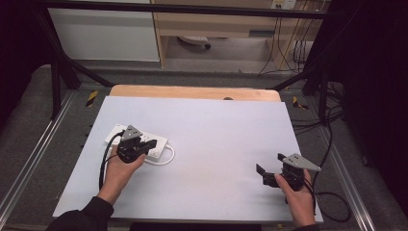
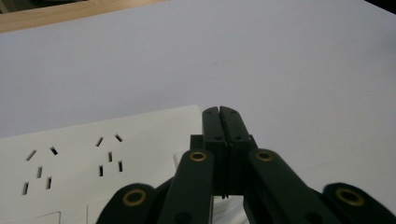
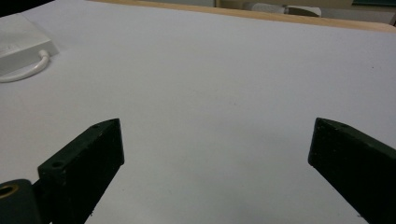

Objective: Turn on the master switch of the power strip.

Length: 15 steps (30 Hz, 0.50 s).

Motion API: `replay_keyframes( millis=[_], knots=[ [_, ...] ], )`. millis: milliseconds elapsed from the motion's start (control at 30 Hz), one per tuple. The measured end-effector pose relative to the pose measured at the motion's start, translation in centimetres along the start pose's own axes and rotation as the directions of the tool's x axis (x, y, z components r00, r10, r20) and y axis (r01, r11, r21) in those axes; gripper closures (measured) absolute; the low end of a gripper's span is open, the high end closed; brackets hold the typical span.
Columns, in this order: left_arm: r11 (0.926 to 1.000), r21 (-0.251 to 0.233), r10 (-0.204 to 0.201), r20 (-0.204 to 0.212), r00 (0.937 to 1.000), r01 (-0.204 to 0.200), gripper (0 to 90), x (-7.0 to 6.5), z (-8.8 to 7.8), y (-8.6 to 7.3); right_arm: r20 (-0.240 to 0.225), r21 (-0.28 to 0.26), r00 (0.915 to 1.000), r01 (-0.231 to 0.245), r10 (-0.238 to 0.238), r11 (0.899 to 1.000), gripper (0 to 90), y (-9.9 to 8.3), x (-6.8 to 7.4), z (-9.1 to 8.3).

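Note:
A white power strip (image 1: 114,132) lies flat at the left of the white table sheet (image 1: 216,130), with its white cable (image 1: 166,159) looped at its right end. My left gripper (image 1: 150,143) is held low over the strip's right end, and its jaws are pressed together. In the left gripper view the shut jaw tips (image 2: 219,112) sit just past the strip's corner (image 2: 93,154), whose sockets face up; nothing shows between the tips. My right gripper (image 1: 270,163) is at the front right, open and empty (image 3: 215,154). The strip (image 3: 18,37) and cable (image 3: 28,70) show far off.
The table's wooden far edge (image 1: 192,91) shows beyond the sheet. Black frame bars and cables stand around the table, with cables on the floor at the right (image 1: 337,202). Bare sheet spreads between the two grippers.

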State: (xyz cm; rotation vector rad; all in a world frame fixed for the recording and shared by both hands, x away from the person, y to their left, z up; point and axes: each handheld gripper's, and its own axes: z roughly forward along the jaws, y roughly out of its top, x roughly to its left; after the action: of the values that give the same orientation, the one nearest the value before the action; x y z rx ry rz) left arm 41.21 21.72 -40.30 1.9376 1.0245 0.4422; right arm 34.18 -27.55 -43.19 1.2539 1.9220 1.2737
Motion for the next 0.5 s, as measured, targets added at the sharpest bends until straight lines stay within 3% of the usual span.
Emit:
replay_keyframes(
  millis=[500],
  knots=[
    [0.9997, 0.025, -0.005, -0.017, 0.9999, 0.006, 90.0, 0.48, 0.45, -0.55, -0.004, -0.001, 1.0000, -0.002, 0.002, 1.000, 4.0, 0.02, 0.00, -0.04]
  ],
)
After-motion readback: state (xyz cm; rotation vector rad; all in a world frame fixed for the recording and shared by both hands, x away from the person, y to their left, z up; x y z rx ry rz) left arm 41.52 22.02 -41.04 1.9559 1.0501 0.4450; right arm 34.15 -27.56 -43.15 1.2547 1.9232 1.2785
